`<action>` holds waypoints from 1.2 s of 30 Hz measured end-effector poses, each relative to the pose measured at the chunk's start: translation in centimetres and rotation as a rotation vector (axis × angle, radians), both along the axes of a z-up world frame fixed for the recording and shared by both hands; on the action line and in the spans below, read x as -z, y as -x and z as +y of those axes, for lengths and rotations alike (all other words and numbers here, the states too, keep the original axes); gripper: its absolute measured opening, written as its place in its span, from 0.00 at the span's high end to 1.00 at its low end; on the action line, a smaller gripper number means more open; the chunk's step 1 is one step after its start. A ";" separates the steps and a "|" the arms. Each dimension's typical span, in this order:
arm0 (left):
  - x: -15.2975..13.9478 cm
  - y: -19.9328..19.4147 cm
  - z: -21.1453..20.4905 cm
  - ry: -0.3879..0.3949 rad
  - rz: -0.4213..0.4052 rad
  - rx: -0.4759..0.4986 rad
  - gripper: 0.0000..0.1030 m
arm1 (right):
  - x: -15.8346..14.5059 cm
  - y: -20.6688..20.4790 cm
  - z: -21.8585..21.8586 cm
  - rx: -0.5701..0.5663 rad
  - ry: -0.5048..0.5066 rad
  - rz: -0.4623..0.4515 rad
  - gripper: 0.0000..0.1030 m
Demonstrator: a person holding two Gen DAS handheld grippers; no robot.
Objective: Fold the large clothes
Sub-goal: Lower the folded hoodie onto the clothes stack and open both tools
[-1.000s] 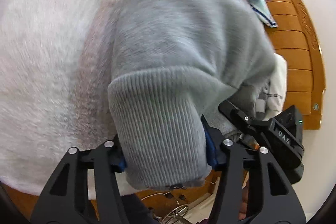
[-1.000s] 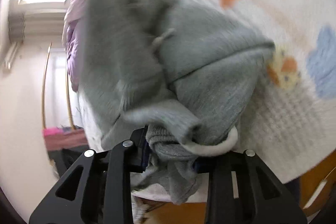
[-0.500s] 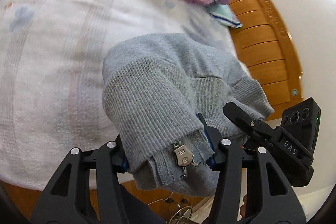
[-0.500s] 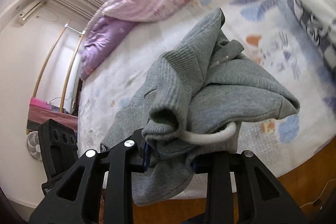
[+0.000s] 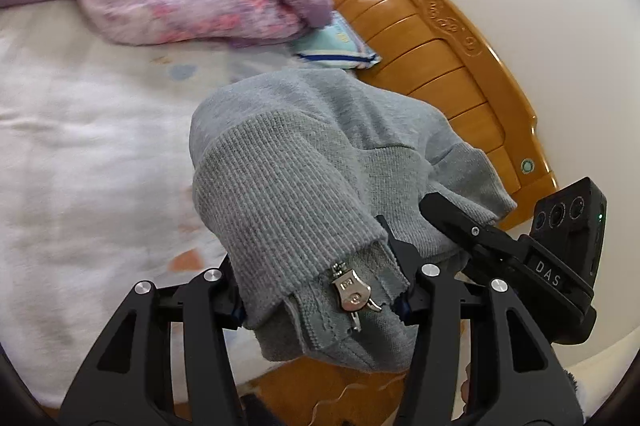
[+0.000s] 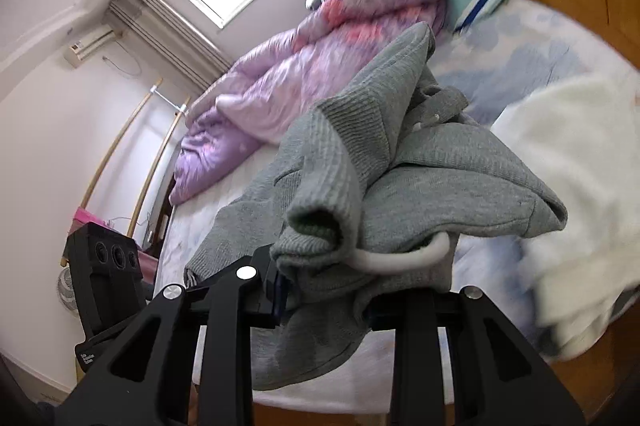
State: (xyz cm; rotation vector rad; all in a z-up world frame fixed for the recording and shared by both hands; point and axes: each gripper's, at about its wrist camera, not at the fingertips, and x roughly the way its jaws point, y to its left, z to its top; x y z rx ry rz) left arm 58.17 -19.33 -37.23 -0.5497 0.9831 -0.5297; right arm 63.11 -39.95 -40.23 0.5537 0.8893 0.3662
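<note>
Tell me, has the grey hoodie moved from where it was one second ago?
Yes. The grey hoodie, clamped in both the left hand-held gripper and the right one, has gone up, away from the bed sheet, which now looks farther below it.

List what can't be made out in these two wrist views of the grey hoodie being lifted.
- Left wrist view: the grey hoodie bunches over the left hand-held gripper, hiding its pads and the garment's layout.
- Right wrist view: folds hide the right hand-held gripper pads; the white cloth is blurred and cut off at the right edge.
- Neither view shows the whole garment.
</note>
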 end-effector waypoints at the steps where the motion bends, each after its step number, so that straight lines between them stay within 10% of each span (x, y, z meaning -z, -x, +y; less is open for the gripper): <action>1: -0.3 -0.6 -1.5 0.000 -0.010 -0.003 0.50 | -0.2 -0.8 -2.5 -0.004 -0.004 -0.011 0.75; 10: 0.7 -6.7 -20.8 -0.022 -0.160 -0.033 0.50 | 1.9 -6.2 -20.5 -0.032 -0.083 -0.081 0.75; 15: 8.2 -7.2 -28.1 -0.157 -0.058 -0.017 0.50 | 10.0 -7.3 -26.4 -0.031 -0.076 0.087 0.74; 24: 15.3 -3.9 -29.4 -0.310 0.129 -0.016 0.13 | 18.2 -5.1 -28.4 -0.016 -0.011 0.340 0.63; 29: 15.6 -3.3 -28.0 -0.360 0.196 -0.054 0.12 | 17.8 -4.3 -28.2 0.034 0.135 0.417 0.40; 36: 11.9 -2.0 -25.8 -0.452 0.198 -0.055 0.12 | 15.4 -2.6 -28.9 0.132 0.272 0.503 0.35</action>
